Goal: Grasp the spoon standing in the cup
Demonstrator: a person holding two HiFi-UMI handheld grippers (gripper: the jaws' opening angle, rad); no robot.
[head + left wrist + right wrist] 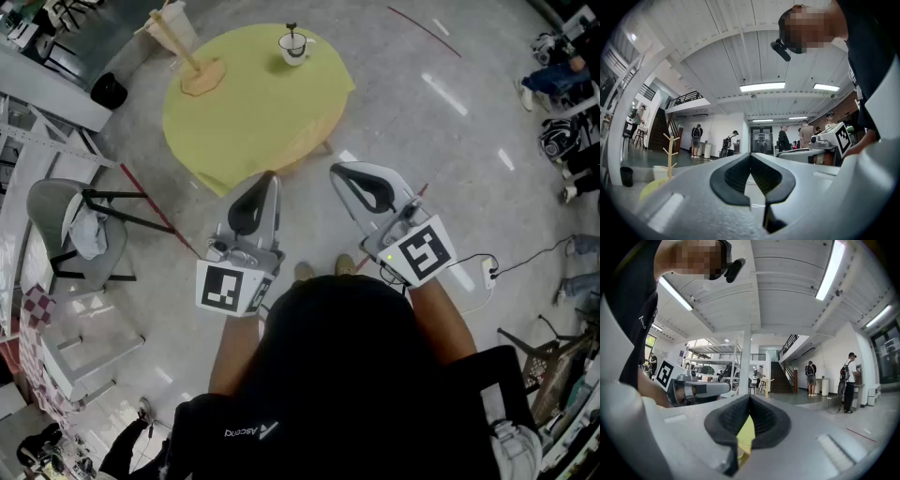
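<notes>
The cup [294, 49] stands near the far edge of the round yellow table [253, 112]. The spoon [292, 34] is upright in it, its bowl hidden inside; both are small and hard to make out. The left gripper [271, 178] and right gripper [335, 171] hang off the table's near edge, well apart from the cup. Each has its jaw tips pressed together on nothing. A wooden stand [183, 54] sits at the left edge. Neither gripper view shows the cup; the right one catches only a yellow sliver of table.

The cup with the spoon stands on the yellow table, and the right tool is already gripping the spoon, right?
Not gripping: the head view shows the right tool shut and empty, short of the table. The spoon stands untouched in the cup there.
</notes>
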